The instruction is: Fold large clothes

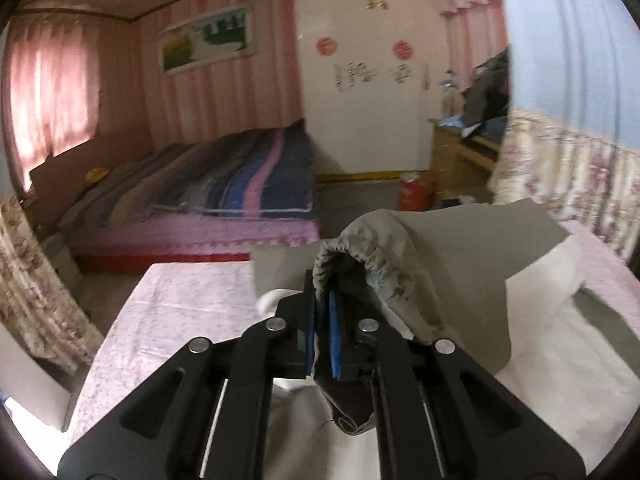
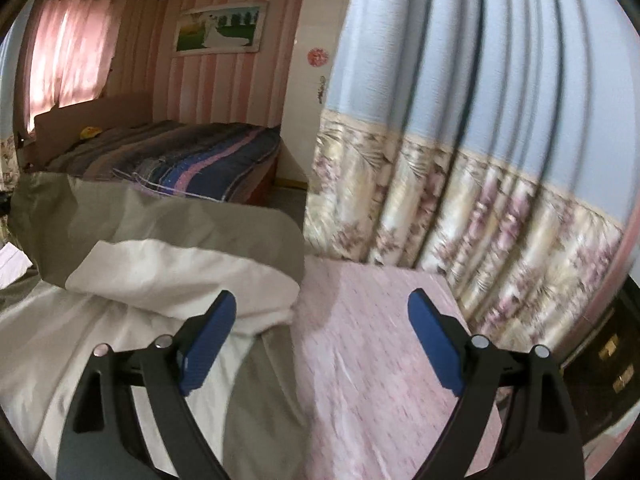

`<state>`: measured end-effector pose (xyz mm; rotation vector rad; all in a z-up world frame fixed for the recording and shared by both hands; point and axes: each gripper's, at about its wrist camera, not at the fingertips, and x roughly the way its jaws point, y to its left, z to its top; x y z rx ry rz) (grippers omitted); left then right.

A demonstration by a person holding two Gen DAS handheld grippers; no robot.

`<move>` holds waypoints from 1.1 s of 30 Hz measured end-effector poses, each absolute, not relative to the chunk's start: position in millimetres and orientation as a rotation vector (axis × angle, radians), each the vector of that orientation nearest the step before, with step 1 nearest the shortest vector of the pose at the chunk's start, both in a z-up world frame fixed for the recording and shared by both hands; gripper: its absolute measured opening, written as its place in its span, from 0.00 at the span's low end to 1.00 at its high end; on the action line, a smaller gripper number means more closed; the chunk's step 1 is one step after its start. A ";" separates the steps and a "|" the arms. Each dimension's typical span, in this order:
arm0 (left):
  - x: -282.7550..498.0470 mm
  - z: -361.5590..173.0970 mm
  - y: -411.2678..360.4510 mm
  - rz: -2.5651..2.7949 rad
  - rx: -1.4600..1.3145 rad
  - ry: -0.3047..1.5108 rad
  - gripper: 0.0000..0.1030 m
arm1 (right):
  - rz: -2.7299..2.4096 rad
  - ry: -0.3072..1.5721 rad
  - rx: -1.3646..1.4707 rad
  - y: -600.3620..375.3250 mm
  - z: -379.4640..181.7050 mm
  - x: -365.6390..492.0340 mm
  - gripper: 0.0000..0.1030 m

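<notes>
A large grey-green jacket with a white fleecy lining lies spread over a table covered with a pale pink flowered cloth. The outer shell is smooth and matte; the lining is thick and soft, turned outward over much of the garment so that white shows across the near side of the table. In the right wrist view the jacket takes up the left half of the tablecloth, with a rolled fold of white lining topped by a band of grey-green shell.

The left gripper has its blue-padded fingers pressed together on a sleeve cuff with a gathered elastic edge, which is lifted above the rest of the jacket and puckers into a rounded opening just beyond the pads.

The right gripper has its jaws spread wide and holds nothing; its left blue pad sits over the white lining, its right pad over bare tablecloth.

Beyond the table stands a bed with a blue, purple and pink striped quilt. To the right of the table hangs a light blue curtain with a cream floral border.
</notes>
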<state>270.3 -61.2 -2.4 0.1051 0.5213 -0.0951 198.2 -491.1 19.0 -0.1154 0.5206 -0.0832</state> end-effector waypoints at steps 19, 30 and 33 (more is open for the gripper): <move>402.5 -81.6 7.8 0.062 0.060 0.796 0.73 | 0.034 0.746 -0.059 -427.2 -60.6 350.9 0.87; 363.0 -4.9 37.4 0.092 -0.007 0.668 0.94 | 0.001 0.677 -0.050 -427.1 -31.7 335.9 0.89; 355.5 18.0 7.9 0.004 0.010 0.628 0.97 | 0.062 0.607 -0.023 -407.1 -7.4 335.6 0.90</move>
